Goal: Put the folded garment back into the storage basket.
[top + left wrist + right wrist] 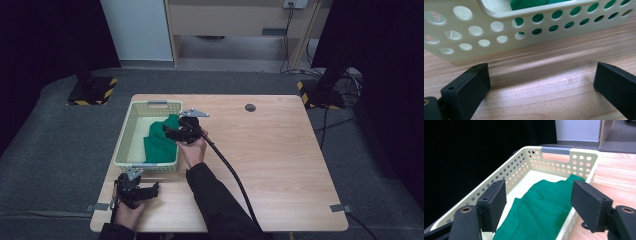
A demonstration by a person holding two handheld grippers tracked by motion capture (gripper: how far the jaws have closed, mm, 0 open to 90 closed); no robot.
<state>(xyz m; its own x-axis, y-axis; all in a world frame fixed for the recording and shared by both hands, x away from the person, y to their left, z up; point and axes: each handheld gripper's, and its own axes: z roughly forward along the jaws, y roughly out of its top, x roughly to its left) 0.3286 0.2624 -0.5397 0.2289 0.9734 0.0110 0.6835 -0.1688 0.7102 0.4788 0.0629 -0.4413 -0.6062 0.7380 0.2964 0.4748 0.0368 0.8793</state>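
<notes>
A cream perforated basket [125, 132] stands at the table's left. A green cloth [160, 142] lies crumpled in it, piled against the right wall. My right gripper [169, 132] hovers over the basket's right rim, pointing left across the cloth. In the right gripper view its jaws stand apart above the green cloth [544, 207], with nothing pressed between the pads, so my right gripper [539, 200] is open. My left gripper [153, 190] rests low by the table's near left edge, just in front of the basket. Its jaws gape wide over bare wood [541, 82], facing the basket wall [456, 53].
A grey label plate [555, 150] sits on the basket's far handle. The wooden table [280, 150] stretches to the right, with a round dark grommet [250, 107] near its far edge. A black cable [235, 175] trails from my right gripper across the table toward the person.
</notes>
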